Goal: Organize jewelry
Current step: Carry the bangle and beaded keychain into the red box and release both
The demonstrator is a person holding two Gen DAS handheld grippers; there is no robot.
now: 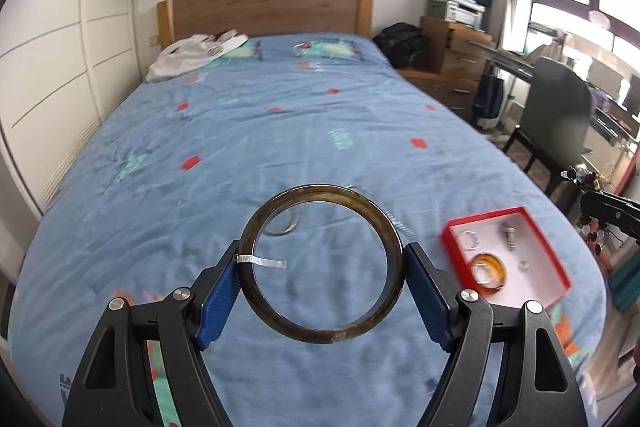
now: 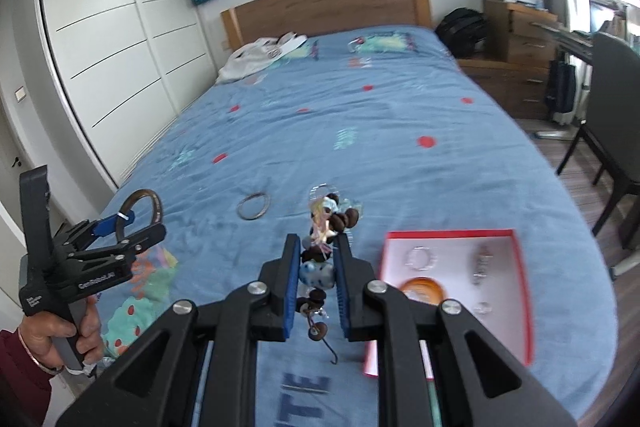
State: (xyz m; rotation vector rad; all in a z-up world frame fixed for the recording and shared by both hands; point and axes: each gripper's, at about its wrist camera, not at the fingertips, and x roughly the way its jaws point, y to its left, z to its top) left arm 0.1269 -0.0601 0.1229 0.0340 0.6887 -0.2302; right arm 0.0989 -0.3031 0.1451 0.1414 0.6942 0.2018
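Note:
My left gripper (image 1: 322, 257) is shut on a dark brown bangle (image 1: 380, 219) with a small white tag, held above the blue bed; it also shows in the right wrist view (image 2: 140, 213). My right gripper (image 2: 318, 241) is shut on a beaded necklace (image 2: 320, 269) of brown, blue and pale beads with a hook hanging below. A red jewelry box (image 1: 556, 255) with a white lining lies on the bed at the right and holds an orange bangle (image 1: 488, 269), a silver bracelet (image 1: 469, 239), a beaded piece and a small ring. The box also shows in the right wrist view (image 2: 520, 267).
A thin metal bangle (image 2: 253, 206) and a clear bracelet (image 2: 324, 190) lie on the bedspread (image 2: 360, 131). White clothing (image 1: 192, 55) lies near the wooden headboard. A chair (image 1: 560, 115), desk and drawers stand right of the bed. A white wardrobe is at the left.

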